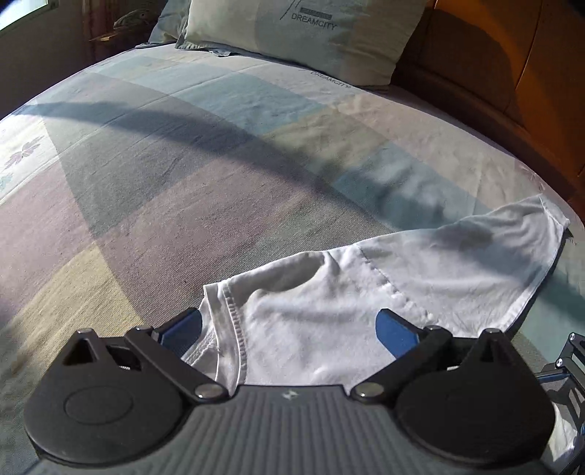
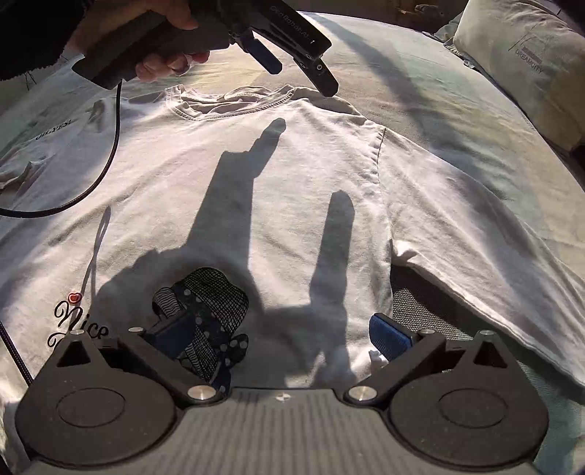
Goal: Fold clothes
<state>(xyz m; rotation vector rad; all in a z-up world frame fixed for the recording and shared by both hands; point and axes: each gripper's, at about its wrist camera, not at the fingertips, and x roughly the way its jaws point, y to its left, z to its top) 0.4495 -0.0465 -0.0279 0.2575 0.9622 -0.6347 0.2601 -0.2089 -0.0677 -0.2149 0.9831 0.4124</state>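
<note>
Sunlit patchwork bedspread (image 1: 190, 153) lay under the white T-shirt (image 2: 292, 190), spread flat face-up. My left gripper (image 1: 290, 329) hovered spread wide at the collar (image 2: 234, 106), twelve o'clock; my right gripper (image 2: 281, 336), equally wide, held nothing. Pinching one layer could bunch the fold.

Home bedroom. A made bed (image 1: 204, 153) filled the view, with a patchwork-coloured sheet and a pillow (image 1: 303, 33) printed "DREAMCITY" at its head. Orange-brown padded headboard (image 1: 512, 62) stood behind the pillow. Bright window (image 1: 22, 11) at the far corner, sunlight and hard shadows falling across the bedding.
</note>
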